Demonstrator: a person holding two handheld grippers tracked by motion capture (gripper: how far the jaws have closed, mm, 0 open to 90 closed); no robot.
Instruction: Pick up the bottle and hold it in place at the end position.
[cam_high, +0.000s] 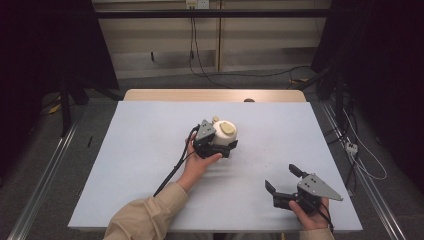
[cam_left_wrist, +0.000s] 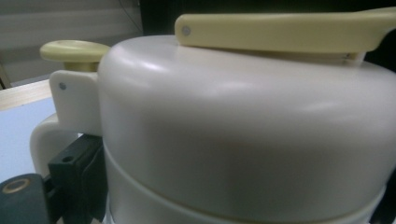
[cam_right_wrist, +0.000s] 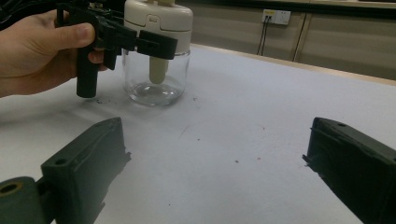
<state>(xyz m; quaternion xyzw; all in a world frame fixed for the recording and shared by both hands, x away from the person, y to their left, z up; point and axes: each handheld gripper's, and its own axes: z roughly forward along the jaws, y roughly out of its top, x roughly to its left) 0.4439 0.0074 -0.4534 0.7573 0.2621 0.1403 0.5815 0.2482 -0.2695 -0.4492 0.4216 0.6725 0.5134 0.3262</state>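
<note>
A clear glass jar (cam_high: 226, 131) with a cream lid and pale yellow lever stands upright at the middle of the light blue mat (cam_high: 145, 155). My left gripper (cam_high: 222, 141) is shut on it just below the lid, with one jaw on each side. The left gripper view has the cream lid (cam_left_wrist: 243, 130) close up, with a black fingertip (cam_left_wrist: 77, 163) pressed against its left side. In the right gripper view the jar (cam_right_wrist: 156, 79) stands at the far left with the left gripper (cam_right_wrist: 140, 42) clamped on it. My right gripper (cam_high: 280, 176) rests open near the front right, its fingers (cam_right_wrist: 84, 168) wide apart and holding nothing.
The mat covers a wooden table whose far edge (cam_high: 215, 95) shows bare wood. Cables (cam_high: 360, 160) and a power strip lie on the floor to the right, and metal rails run along both sides. A wall socket (cam_right_wrist: 277, 17) sits behind the table.
</note>
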